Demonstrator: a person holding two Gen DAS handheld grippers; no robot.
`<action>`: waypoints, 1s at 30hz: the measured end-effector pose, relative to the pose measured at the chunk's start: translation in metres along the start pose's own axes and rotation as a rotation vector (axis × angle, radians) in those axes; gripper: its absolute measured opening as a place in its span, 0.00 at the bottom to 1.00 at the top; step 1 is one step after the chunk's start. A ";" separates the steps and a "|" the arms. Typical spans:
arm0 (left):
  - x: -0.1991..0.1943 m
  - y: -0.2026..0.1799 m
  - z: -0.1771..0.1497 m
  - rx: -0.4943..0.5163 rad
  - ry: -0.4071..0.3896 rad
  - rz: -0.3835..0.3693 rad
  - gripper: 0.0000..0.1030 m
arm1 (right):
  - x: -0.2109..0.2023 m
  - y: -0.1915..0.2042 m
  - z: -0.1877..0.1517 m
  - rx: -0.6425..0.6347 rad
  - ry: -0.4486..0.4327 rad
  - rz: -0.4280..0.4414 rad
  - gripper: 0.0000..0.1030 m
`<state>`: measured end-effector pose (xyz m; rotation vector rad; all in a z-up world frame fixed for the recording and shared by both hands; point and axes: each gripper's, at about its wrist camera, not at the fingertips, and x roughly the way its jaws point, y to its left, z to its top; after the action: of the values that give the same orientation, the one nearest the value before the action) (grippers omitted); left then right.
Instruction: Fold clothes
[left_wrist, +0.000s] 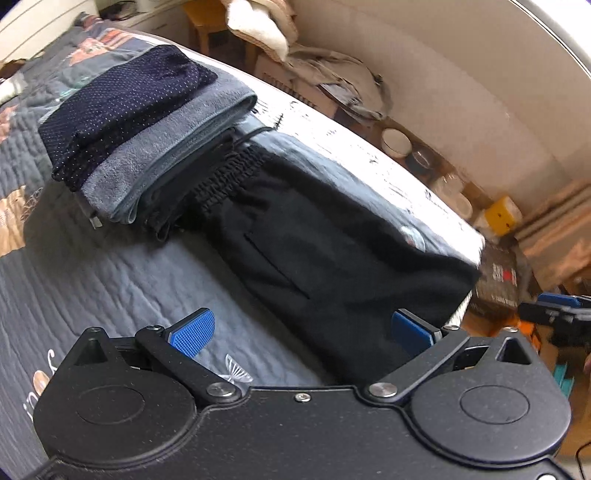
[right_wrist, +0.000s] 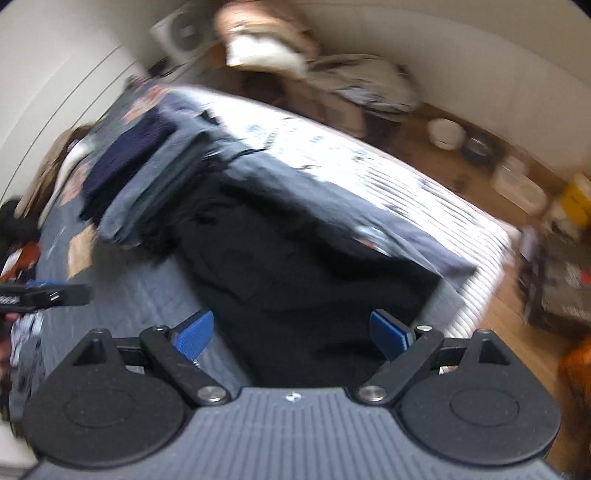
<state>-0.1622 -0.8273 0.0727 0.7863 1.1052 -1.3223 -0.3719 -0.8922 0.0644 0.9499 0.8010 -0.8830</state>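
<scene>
We hold the left tool (left_wrist: 301, 332) and the right tool (right_wrist: 291, 334) above the bed (left_wrist: 92, 266), both spread wide with nothing between their blue pads (left_wrist: 192, 332). The black pants (left_wrist: 321, 251) lie folded flat on the grey quilt near the bed's edge, their elastic waistband touching a stack of folded clothes (left_wrist: 147, 166): a navy dotted garment (left_wrist: 118, 110) on top of a grey towel (left_wrist: 173, 147). The right wrist view is blurred.
</scene>
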 end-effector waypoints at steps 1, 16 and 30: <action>-0.001 0.003 -0.003 0.013 0.008 -0.007 1.00 | -0.002 -0.004 -0.006 0.026 0.001 -0.018 0.89; 0.009 0.019 -0.005 0.092 0.093 -0.080 1.00 | -0.001 0.059 -0.029 0.079 0.044 -0.078 0.89; 0.015 0.022 -0.013 0.102 0.125 -0.106 1.00 | -0.002 0.112 -0.009 -0.061 0.070 -0.062 0.89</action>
<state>-0.1441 -0.8175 0.0515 0.9064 1.1994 -1.4439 -0.2750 -0.8490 0.1000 0.9105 0.9166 -0.8772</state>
